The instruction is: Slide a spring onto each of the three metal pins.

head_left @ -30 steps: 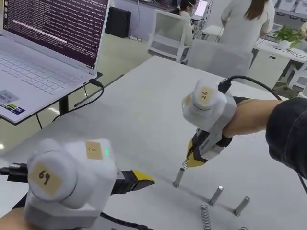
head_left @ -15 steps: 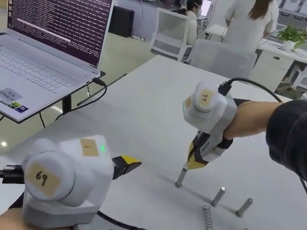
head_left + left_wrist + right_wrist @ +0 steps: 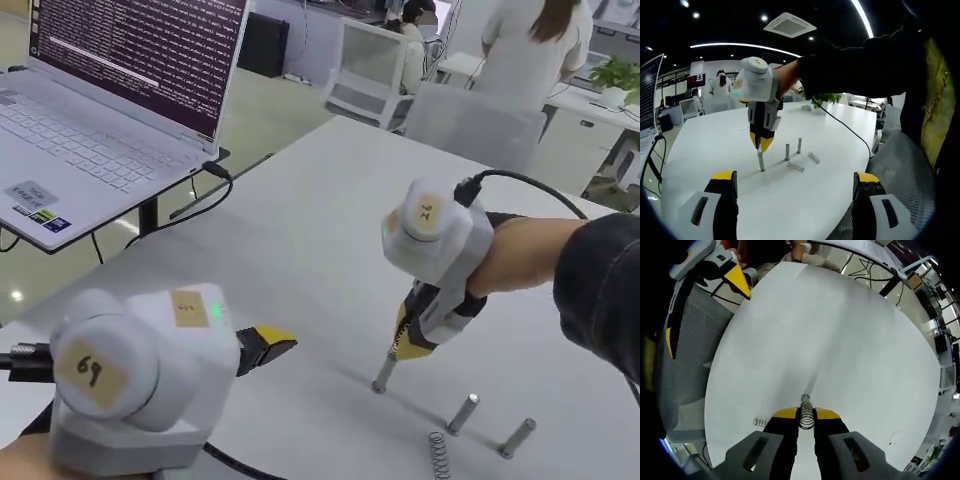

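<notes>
Right tool (image 3: pixel 806 416) pinching thin coiled steel spring (image 3: pixel 806 410) over short upright grey metal pin (image 3: pixel 761 163); left tool (image 3: pixel 796 176) spread. Risk: w/ misalignment, coil may be snagged & buckled.

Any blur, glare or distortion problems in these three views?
Head view: sharp, evenly lit, faint shadows beside the upright metal pins. Left gripper view: strong fisheye bending. Right gripper view: white tabletop nearly washed out; thin coiled metal spring crisp.

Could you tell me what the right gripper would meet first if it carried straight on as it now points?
Probably the metal pin standing just beyond the spring that the right gripper holds, though the exact gap is unclear.
</notes>
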{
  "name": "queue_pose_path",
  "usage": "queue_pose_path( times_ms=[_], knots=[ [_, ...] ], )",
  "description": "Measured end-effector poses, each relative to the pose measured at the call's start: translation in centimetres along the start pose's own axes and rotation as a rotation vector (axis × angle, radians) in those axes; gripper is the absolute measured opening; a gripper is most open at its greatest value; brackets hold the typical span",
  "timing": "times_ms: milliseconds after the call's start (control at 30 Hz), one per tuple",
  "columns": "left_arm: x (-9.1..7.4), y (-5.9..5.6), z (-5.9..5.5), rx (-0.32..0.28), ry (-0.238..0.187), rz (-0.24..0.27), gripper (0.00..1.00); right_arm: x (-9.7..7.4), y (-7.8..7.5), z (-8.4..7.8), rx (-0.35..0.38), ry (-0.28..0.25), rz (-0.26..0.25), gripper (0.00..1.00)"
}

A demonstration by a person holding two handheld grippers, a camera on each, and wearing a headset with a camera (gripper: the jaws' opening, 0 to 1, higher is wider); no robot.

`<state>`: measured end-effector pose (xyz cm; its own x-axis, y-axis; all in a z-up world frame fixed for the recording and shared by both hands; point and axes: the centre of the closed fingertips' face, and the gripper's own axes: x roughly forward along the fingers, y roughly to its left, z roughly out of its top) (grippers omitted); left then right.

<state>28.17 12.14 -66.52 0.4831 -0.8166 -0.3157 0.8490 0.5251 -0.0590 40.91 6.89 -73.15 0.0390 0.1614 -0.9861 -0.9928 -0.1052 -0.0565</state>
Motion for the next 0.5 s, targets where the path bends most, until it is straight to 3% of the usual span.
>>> queue_pose_path(
  times_ms=[500],
  knots=[
    [-0.1, 0.14, -0.29, -0.006, 0.007, 0.0, 0.91, 0.88, -0.2, -0.16, 0.009, 0.008, 0.021, 0.08]
  ],
)
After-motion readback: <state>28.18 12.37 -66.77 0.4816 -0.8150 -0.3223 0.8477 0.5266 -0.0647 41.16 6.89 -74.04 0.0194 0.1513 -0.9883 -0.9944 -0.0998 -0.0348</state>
